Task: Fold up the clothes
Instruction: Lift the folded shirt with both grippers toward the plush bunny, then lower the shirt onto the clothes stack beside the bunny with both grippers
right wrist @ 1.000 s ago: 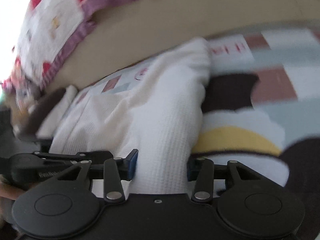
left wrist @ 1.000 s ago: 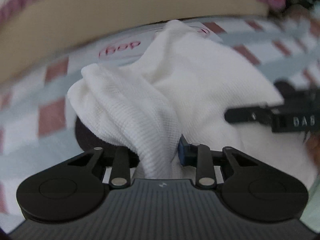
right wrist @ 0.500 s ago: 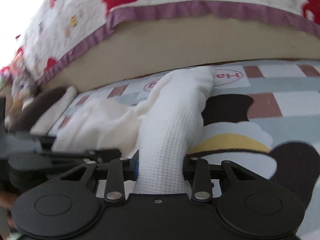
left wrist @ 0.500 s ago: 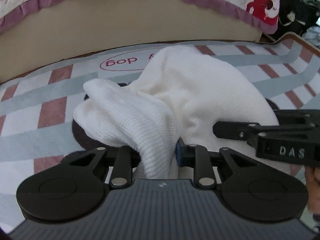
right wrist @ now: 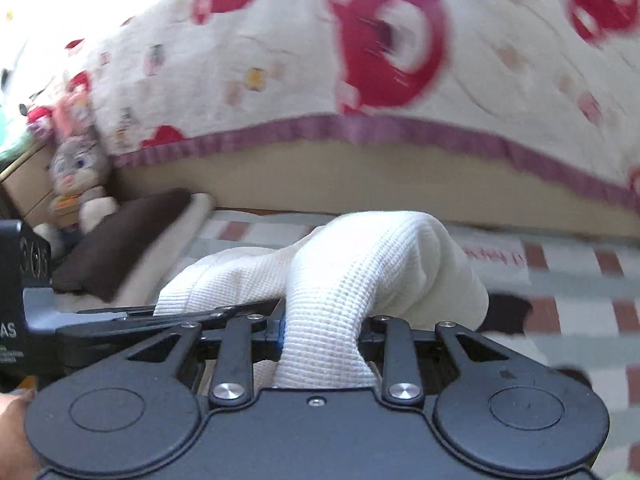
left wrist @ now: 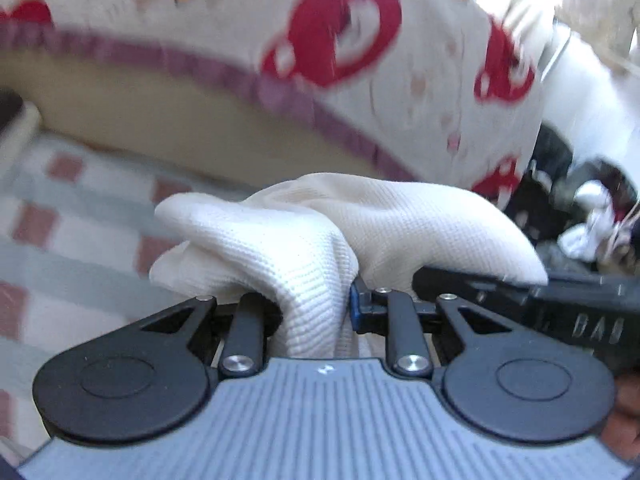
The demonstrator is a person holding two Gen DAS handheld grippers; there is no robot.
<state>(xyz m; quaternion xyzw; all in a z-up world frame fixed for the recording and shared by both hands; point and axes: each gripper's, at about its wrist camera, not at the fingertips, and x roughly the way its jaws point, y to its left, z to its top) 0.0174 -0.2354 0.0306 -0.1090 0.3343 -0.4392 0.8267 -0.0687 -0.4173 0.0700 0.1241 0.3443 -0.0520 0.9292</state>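
Left wrist view: the left gripper (left wrist: 316, 312) is clamped on a bunched white garment (left wrist: 400, 224), lifted in front of the bed (left wrist: 160, 116). Right wrist view: the right gripper (right wrist: 324, 344) pinches another bunch of the garment, probably to carry a fold over.

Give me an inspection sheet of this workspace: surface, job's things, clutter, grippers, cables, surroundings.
Surface: patterned rug with red-brown checks and pale stripes.
Job's things: white waffle-knit garment, bunched and raised, pinched at two spots; how much rests on the rug cannot be told.
Clutter: brown cushion on the rug; plush rabbit toy behind it; blurred heap of items at far right.
Grippers: left gripper shut on the garment; right gripper shut on the garment, close beside the left.
Cables: nothing seen.
Surroundings: bed with red-bear bedspread, purple trim and beige base.
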